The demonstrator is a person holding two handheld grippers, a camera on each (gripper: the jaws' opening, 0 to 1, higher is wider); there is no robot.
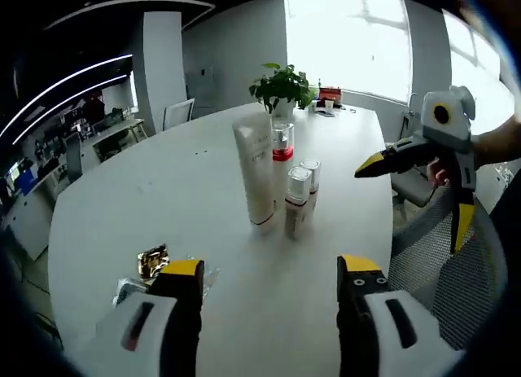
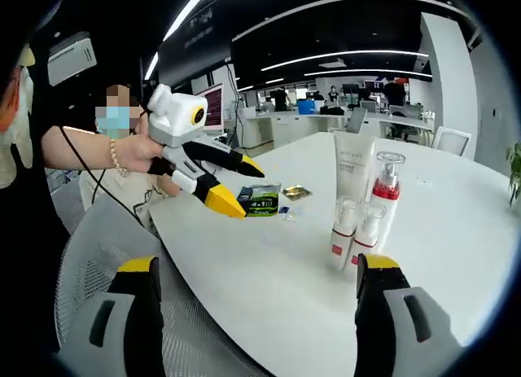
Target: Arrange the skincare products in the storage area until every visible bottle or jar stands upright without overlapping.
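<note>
Both the left gripper and right gripper hover with jaws spread, holding nothing. Beyond them on the white round table, two small clear-capped bottles stand just beside the tall cream tube, the red-collared pump bottle behind it, all upright, apparently already arranged.

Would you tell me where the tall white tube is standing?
In the left gripper view, the white tube stands upright mid-table, beside two small bottles, before the red-banded bottle.

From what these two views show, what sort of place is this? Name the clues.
Most likely an open-plan office or meeting area. The clues: a large white table, rows of desks with monitors under strip lights, a mesh office chair and a potted plant by a bright window.
</note>
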